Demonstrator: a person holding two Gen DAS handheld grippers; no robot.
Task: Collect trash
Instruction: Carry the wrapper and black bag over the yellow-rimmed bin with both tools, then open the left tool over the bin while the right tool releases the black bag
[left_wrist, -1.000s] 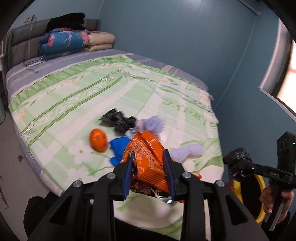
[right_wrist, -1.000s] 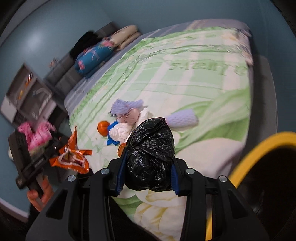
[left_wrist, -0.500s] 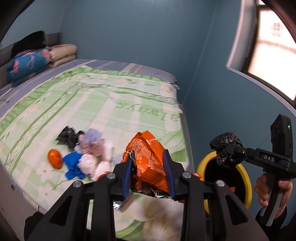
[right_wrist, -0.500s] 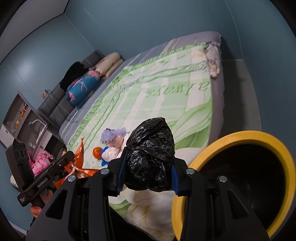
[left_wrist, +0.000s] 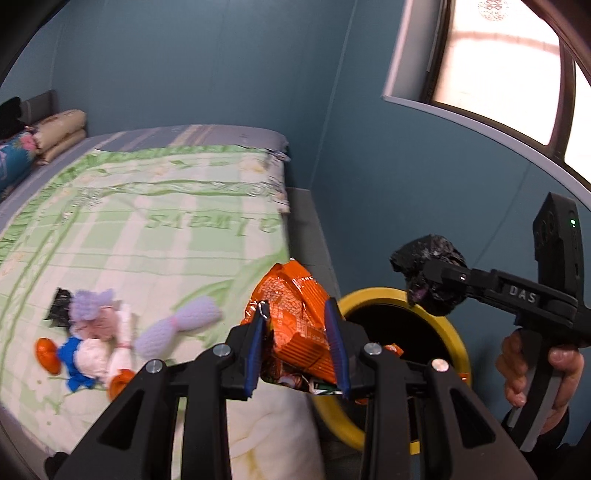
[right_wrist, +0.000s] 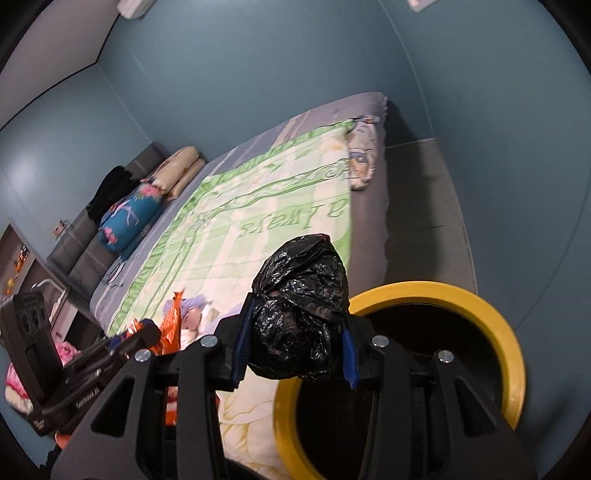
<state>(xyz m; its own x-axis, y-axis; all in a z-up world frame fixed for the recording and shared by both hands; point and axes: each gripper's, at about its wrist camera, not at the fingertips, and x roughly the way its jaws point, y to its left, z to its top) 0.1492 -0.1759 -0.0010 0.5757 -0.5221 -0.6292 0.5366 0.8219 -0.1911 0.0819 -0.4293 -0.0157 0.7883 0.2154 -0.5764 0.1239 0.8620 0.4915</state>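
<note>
Left tool (left_wrist: 297, 349): clamping the orange snack wrapper (left_wrist: 295, 317), which is hanging just beside the bin's near rim.
Right tool (right_wrist: 295, 354): gripping the crumpled black bag (right_wrist: 301, 310), which is hovering at the rim of the yellow-rimmed bin (right_wrist: 491, 321).
Progress: both pieces are lifted and waiting to be dropped; a black scrap (left_wrist: 59, 308) and orange bits are lying on the bed (left_wrist: 166, 229) among soft toys.
Room: the bin is sitting tight against the bed edge, with the wall close behind.
</note>
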